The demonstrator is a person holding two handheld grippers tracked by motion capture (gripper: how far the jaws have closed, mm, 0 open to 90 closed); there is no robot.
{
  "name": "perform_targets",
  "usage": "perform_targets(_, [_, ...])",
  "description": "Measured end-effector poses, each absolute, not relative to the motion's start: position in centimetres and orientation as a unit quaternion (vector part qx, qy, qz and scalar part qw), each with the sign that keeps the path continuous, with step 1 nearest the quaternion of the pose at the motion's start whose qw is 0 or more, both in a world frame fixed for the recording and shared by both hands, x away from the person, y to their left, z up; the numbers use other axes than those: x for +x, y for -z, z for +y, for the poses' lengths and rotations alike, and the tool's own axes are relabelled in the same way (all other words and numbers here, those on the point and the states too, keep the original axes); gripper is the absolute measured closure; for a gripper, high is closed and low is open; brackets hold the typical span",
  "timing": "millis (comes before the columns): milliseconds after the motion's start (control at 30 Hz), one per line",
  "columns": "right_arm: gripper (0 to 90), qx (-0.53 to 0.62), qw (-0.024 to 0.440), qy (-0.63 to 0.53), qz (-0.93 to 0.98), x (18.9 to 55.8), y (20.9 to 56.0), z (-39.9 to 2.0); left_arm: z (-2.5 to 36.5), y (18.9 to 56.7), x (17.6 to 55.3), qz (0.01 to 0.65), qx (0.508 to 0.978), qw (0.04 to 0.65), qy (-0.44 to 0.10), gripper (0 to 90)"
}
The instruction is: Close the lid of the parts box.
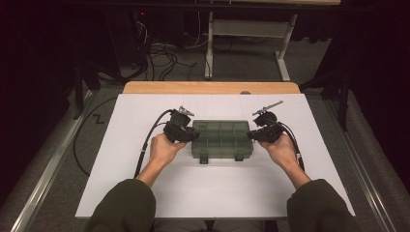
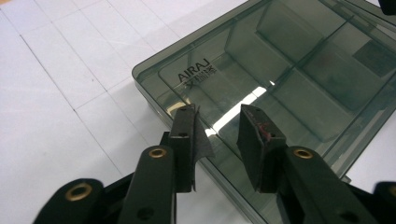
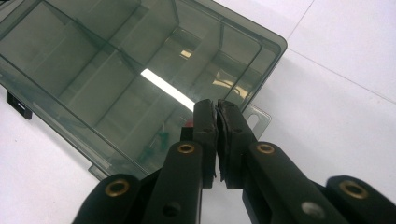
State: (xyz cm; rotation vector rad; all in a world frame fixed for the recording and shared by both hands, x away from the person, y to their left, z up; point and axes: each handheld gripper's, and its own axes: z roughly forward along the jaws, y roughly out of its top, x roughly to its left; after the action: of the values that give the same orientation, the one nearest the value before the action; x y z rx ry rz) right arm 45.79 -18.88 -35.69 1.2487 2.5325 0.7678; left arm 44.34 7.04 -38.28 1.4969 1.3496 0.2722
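Observation:
A smoky translucent compartment box (image 1: 221, 137) lies with its lid down in the middle of the white table (image 1: 212, 193). My left gripper (image 1: 191, 135) sits at the box's left end. In the left gripper view its jaws (image 2: 218, 112) stand apart over the lid near the printed logo (image 2: 198, 74), with nothing between the pads. My right gripper (image 1: 251, 134) is at the box's right end. In the right gripper view its jaws (image 3: 217, 103) are pressed together over the corner of the box (image 3: 116, 70), beside a small hang tab (image 3: 259, 116).
Two black latches (image 1: 204, 159) stick out of the box's near side. A wooden strip (image 1: 212, 87) borders the table's far edge. Beyond it are floor cables (image 1: 159, 55) and a white desk frame (image 1: 251, 29). Bare white surface lies in front of the box.

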Motion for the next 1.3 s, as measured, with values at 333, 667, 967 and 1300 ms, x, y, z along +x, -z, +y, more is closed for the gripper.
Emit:
perform_targets(333, [83.0, 0.427, 0.108, -0.273, 0.855, 45.6, 35.4, -19.2, 7.5, 37.6, 44.2, 0.564, 0.614, 0.538, -0.125, 54.5])
perform_targets(667, [72.4, 0.428, 0.114, -0.296, 0.846, 45.2, 35.0, -19.8, 8.4, 36.7, 43.8, 0.564, 0.599, 0.552, -0.139, 44.8])
perform_targets(967, [64.2, 0.431, 0.122, -0.313, 0.837, 44.8, 34.6, -20.4, 9.2, 36.0, 43.3, 0.564, 0.584, 0.563, -0.156, 39.7])
perform_targets(1300, [58.9, 0.435, 0.13, -0.325, 0.829, 44.2, 34.4, -21.1, 10.6, 35.7, 42.5, 0.566, 0.57, 0.573, -0.16, 39.8])
